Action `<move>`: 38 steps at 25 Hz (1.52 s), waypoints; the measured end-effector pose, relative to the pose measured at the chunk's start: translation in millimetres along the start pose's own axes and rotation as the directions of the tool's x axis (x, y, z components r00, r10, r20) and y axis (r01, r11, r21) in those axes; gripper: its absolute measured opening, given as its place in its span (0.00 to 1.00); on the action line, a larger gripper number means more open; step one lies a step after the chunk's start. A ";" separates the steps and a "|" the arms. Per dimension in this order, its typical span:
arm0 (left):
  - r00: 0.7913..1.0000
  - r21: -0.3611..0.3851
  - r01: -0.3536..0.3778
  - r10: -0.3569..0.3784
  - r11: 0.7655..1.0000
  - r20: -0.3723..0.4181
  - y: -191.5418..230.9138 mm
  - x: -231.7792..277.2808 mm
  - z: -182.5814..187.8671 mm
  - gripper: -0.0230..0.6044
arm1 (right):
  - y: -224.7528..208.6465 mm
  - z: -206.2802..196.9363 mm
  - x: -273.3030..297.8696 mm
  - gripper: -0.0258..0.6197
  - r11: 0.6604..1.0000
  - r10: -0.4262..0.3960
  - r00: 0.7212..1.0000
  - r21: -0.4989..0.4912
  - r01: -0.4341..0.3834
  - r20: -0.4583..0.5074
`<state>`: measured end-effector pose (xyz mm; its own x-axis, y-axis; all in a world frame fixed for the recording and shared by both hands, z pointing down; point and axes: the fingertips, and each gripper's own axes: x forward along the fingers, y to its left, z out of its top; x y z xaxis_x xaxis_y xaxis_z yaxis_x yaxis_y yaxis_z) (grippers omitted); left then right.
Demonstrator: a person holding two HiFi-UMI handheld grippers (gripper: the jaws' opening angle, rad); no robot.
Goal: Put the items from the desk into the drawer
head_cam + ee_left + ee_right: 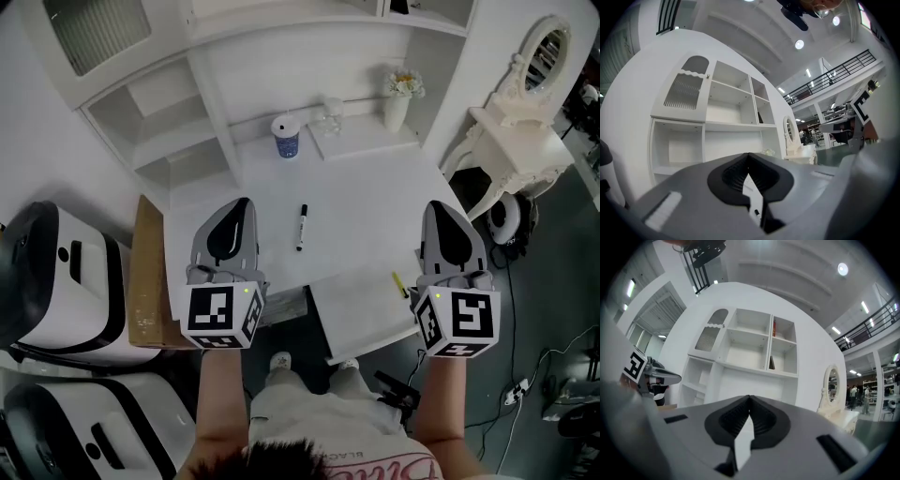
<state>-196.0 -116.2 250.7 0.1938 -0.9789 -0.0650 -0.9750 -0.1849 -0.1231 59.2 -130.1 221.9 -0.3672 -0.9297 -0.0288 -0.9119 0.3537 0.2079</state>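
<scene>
Head view shows, nearest, the person's two bare forearms reaching forward, each ending in a cube with black-and-white square markers. Beyond the cubes lie the smooth grey plastic shells of the left gripper (242, 208) and the right gripper (436, 211), both tapering to a rounded point and held over the near edge of the desk (366, 202), well apart from each other.

The left gripper view shows its ribbed black pads meeting at the tip with nothing between them, so the left gripper (749, 157) is clenched and empty. The right gripper view shows the same: the right gripper (749, 399) is pressed closed on nothing.

Between the two grippers and a little nearer, a flat white drawer (361, 314) stands pulled out from the desk front. A slim yellow item (399, 284) lies by its far right corner. Farther on, a black marker (302, 227) lies alone on the matte white desktop, roughly midway between the grippers and touching neither.

At the back of the desk stand a blue patterned cup (285, 138) with a white lid, a clear glass piece (330, 117) just to its right, and a white vase of pale flowers (401, 98). Behind them rises a white shelf unit (178, 112) with open square compartments.

To the left, a brown cardboard box (148, 277) sits against the desk side, with glossy white-and-black machines (56, 281) beyond it. To the right stands an ornate white vanity with an oval mirror (539, 56).
</scene>
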 end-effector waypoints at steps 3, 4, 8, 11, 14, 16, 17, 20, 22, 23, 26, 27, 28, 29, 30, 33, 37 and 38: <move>1.000 -0.004 0.023 -0.024 1.000 -0.021 23.1 -0.3 -11.7 0.05 | 23.1 -3.4 8.5 0.05 0.999 -0.003 1.000 0.033 0.003 -0.018; 0.999 -0.003 0.031 -0.031 1.000 -0.023 30.4 -0.3 -13.3 0.05 | 31.0 -4.2 11.6 0.05 0.999 -0.002 1.000 0.042 0.003 -0.023; 0.998 0.004 0.054 -0.054 0.999 -0.014 59.5 -0.1 -13.3 0.05 | 65.1 -7.7 26.6 0.05 0.998 0.021 0.998 0.056 -0.018 -0.053; 0.998 0.005 0.063 -0.063 0.998 -0.011 81.8 -1.0 -16.4 0.05 | 95.5 -16.4 40.1 0.18 0.991 0.085 0.992 0.107 -0.075 -0.096; 0.998 0.002 0.066 -0.066 0.998 -0.011 102.2 -3.8 -20.8 0.05 | 119.9 -25.2 51.4 0.40 0.982 0.128 0.983 0.156 -0.107 -0.133; 0.998 -0.004 0.065 -0.065 0.998 -0.013 115.3 -5.0 -25.1 0.05 | 130.5 -30.4 59.9 0.42 0.981 0.126 0.981 0.167 -0.101 -0.150; 0.998 -0.008 0.063 -0.063 0.998 -0.016 121.3 -5.6 -28.1 0.05 | 135.3 -34.2 64.7 0.42 0.981 0.123 0.979 0.168 -0.095 -0.162; 0.998 -0.022 0.061 -0.062 0.998 -0.034 136.0 -7.1 -40.8 0.05 | 148.4 -51.8 80.1 0.42 0.984 0.110 0.971 0.158 -0.077 -0.212; 0.997 -0.033 0.062 -0.064 0.998 -0.051 143.2 -7.1 -51.6 0.05 | 157.1 -67.7 90.8 0.42 0.985 0.107 0.963 0.156 -0.070 -0.249; 0.996 -0.040 0.062 -0.065 0.997 -0.061 146.4 -6.5 -58.2 0.05 | 162.1 -77.3 96.5 0.42 0.985 0.110 0.957 0.156 -0.070 -0.269; 0.993 -0.058 0.062 -0.068 0.996 -0.098 153.5 -2.8 -81.7 0.05 | 178.8 -114.0 113.4 0.42 0.985 0.127 0.928 0.151 -0.078 -0.349; 0.991 -0.064 0.063 -0.070 0.996 -0.111 155.2 -1.6 -89.0 0.05 | 184.2 -127.5 118.6 0.42 0.986 0.130 0.917 0.148 -0.079 -0.378; 0.990 -0.070 0.064 -0.072 0.995 -0.122 157.0 -0.3 -95.5 0.05 | 189.2 -140.6 123.9 0.42 0.986 0.131 0.905 0.147 -0.077 -0.404; 0.989 -0.078 0.064 -0.073 0.995 -0.130 159.2 1.1 -101.0 0.05 | 193.9 -153.0 129.6 0.42 0.986 0.132 0.895 0.149 -0.074 -0.427; 0.988 -0.085 0.063 -0.074 0.994 -0.137 162.0 2.2 -106.1 0.05 | 198.3 -164.9 135.2 0.42 0.986 0.132 0.884 0.152 -0.070 -0.448; 0.985 -0.105 0.048 -0.065 0.993 -0.161 171.0 2.3 -121.5 0.05 | 211.9 -200.5 148.3 0.41 0.985 0.138 0.847 0.159 -0.064 -0.514; 0.982 -0.112 0.030 -0.051 0.993 -0.184 180.2 4.4 -134.4 0.05 | 222.8 -242.3 165.2 0.39 0.985 0.147 0.792 0.162 -0.062 -0.593; 0.981 -0.111 0.028 -0.049 0.993 -0.188 182.3 5.1 -136.5 0.05 | 224.7 -252.4 169.7 0.39 0.985 0.148 0.778 0.163 -0.059 -0.611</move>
<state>-387.6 -166.8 363.2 0.2173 -0.9677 0.1281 -0.9752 -0.2209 -0.0146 -161.8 -234.3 510.4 -0.3087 -0.7334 0.6057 -0.9061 0.4204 0.0473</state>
